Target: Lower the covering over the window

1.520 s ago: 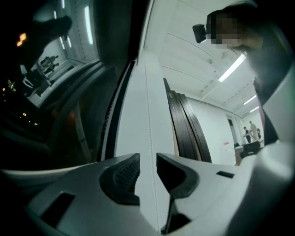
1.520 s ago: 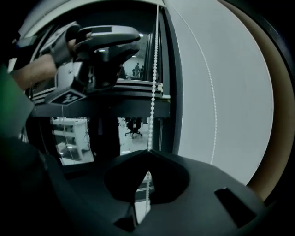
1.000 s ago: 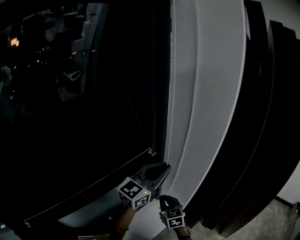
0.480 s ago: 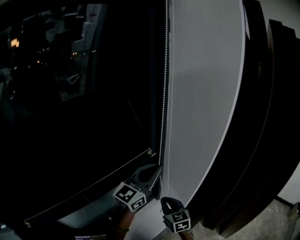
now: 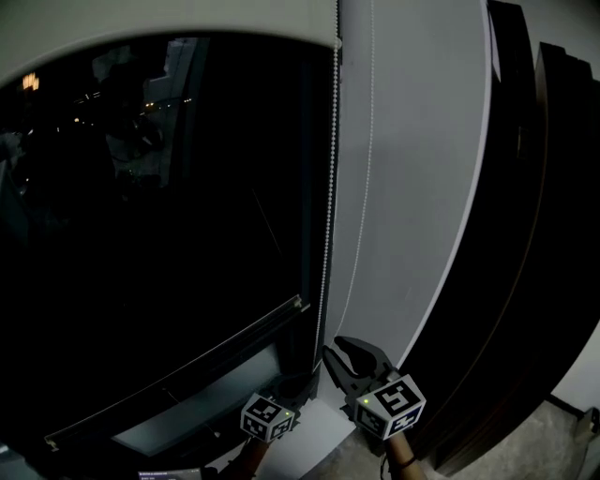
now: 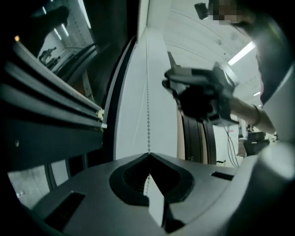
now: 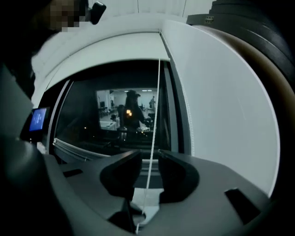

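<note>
A pale roller blind hangs across the top of the dark window; its lower edge also arcs over the glass in the right gripper view. A white bead chain drops along the window's right frame. My left gripper is shut on the bead chain, low by the sill; its marker cube shows in the head view. My right gripper stands higher, just right of it. It is open, with a strand of the chain running between its jaws.
A light grey wall panel borders the window on the right, with tall dark curved panels beyond. The window sill runs below the glass. Indoor lights and people reflect in the pane.
The blind's lower edge has come into sight at the window's top. My left gripper has dropped down with the chain. My right gripper has risen beside the chain.
</note>
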A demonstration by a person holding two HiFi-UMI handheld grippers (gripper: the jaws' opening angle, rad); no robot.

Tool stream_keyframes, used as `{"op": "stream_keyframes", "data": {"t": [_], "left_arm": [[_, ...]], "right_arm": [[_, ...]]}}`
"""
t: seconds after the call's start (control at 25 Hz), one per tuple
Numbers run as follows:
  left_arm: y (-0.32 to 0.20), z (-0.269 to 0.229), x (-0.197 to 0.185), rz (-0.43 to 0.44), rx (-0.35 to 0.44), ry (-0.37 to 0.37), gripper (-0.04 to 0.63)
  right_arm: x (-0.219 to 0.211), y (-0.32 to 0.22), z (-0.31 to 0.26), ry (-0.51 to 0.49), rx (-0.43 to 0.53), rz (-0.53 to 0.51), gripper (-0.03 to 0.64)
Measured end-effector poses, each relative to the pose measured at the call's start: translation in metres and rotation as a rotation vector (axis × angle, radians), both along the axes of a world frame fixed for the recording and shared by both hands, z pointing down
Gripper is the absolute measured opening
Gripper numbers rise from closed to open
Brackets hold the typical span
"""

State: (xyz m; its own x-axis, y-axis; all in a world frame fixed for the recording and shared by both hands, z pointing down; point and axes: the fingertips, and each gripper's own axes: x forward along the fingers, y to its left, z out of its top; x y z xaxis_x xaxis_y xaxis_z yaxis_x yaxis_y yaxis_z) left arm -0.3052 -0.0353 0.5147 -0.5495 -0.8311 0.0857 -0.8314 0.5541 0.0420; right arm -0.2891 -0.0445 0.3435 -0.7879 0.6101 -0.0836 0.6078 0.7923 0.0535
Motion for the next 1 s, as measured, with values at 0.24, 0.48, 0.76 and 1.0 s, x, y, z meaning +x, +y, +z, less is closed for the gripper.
{"op": "stream_keyframes", "data": {"t": [0.24,0.48,0.76,1.0], "left_arm": [[0.012,0.099,0.025,0.001,-0.171,0.193,0.003],[0.035,0.161,0.059,-0.012,-0.234,0.364,0.003],[0.035,0.161,0.054,-0.037,-0.187,0.392,0.003],[0.035,0.164,0.06,0.0,-0.134,0.41,0.003]], "right_arm": [[-0.017,0.018,-0.068,-0.107,0.05,-0.051,0.095],[-0.017,0.044,-0.098,-0.152,0.076,-0.118,0.094],[-0.018,0.04,-0.109,-0.157,-0.051,-0.105,0.022],[-0.017,0.027,-0.11,-0.188,-0.122,-0.061,0.017]]}}
